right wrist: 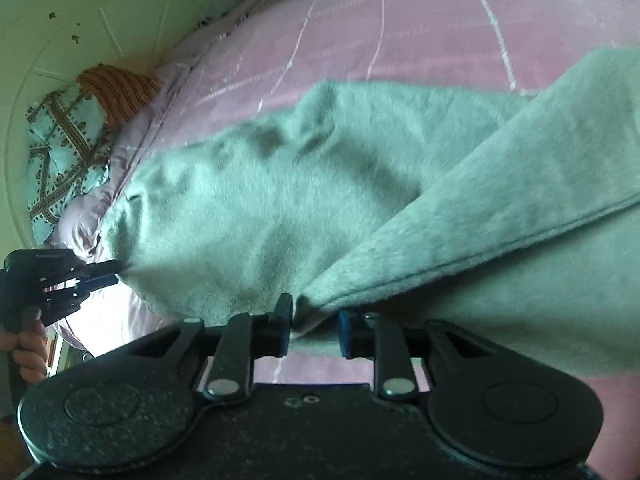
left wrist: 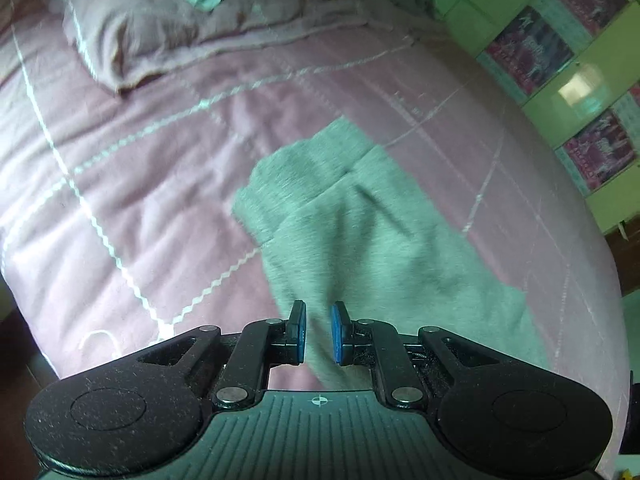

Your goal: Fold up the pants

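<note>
Grey fleece pants [left wrist: 360, 232] lie on a pink bedspread [left wrist: 140, 200], folded over with one layer on another. My left gripper [left wrist: 319, 330] has its blue pads apart, with the pants' edge running between them. In the right wrist view the left gripper [right wrist: 114, 274] touches the pants' [right wrist: 280, 184] left edge. My right gripper [right wrist: 312, 330] has its pads apart around a folded hem corner [right wrist: 308, 308] of a pant leg [right wrist: 520, 184], which lies slack between them.
A pink pillow [left wrist: 132, 28] and patterned cushions [right wrist: 60, 148] lie at the head of the bed. A green cabinet with pink pictures [left wrist: 560, 60] stands beyond the bed's right edge. A pale wall [right wrist: 80, 20] borders the bed.
</note>
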